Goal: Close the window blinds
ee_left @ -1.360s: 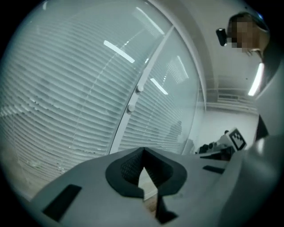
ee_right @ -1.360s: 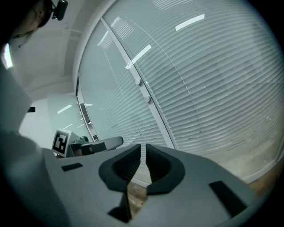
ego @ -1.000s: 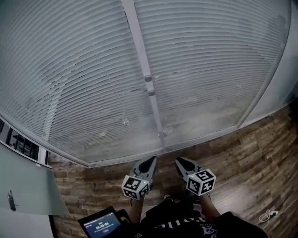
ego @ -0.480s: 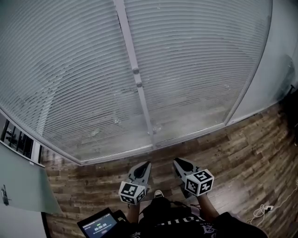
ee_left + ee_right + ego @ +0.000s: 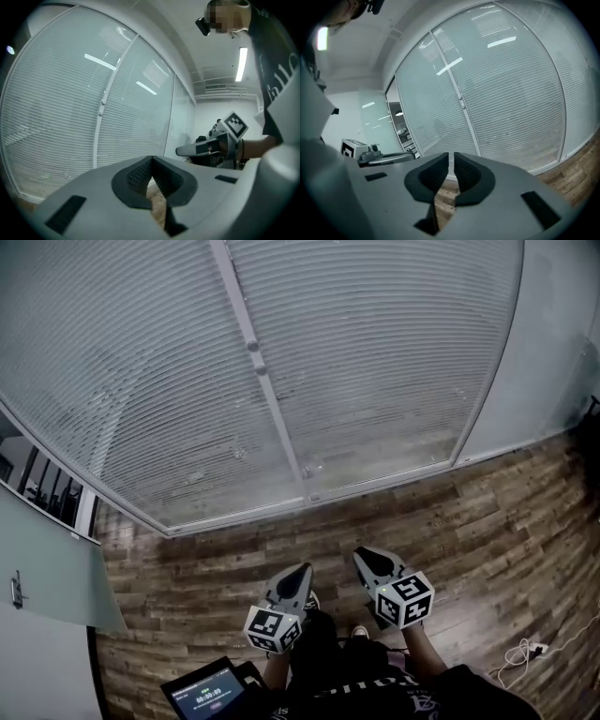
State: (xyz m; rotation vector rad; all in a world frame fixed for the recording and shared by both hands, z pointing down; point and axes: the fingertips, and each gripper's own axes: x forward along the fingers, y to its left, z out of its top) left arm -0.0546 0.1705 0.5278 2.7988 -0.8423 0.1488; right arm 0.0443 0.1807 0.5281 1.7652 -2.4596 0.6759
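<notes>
The window blinds (image 5: 375, 362) are pale horizontal slats behind glass and fill the upper half of the head view. A white upright post (image 5: 272, 418) with two small knobs (image 5: 253, 346) splits them. The blinds (image 5: 56, 117) also show in the left gripper view, and the blinds (image 5: 511, 103) in the right gripper view. My left gripper (image 5: 305, 567) is shut and holds nothing. My right gripper (image 5: 361, 553) has its jaws drawn together to a thin slit, nothing between them. Both hang low over the floor, well short of the window, side by side and pointing at it.
Wood-plank floor (image 5: 487, 521) runs from the window's foot to my feet. A frosted glass partition (image 5: 47, 587) with a handle stands at the left. A small lit screen (image 5: 202, 699) sits at the bottom left, and a loose cable (image 5: 525, 652) lies at the bottom right.
The window has drawn away: a wider strip of floor now lies between both grippers and the window's foot. The grippers keep the same pose side by side.
</notes>
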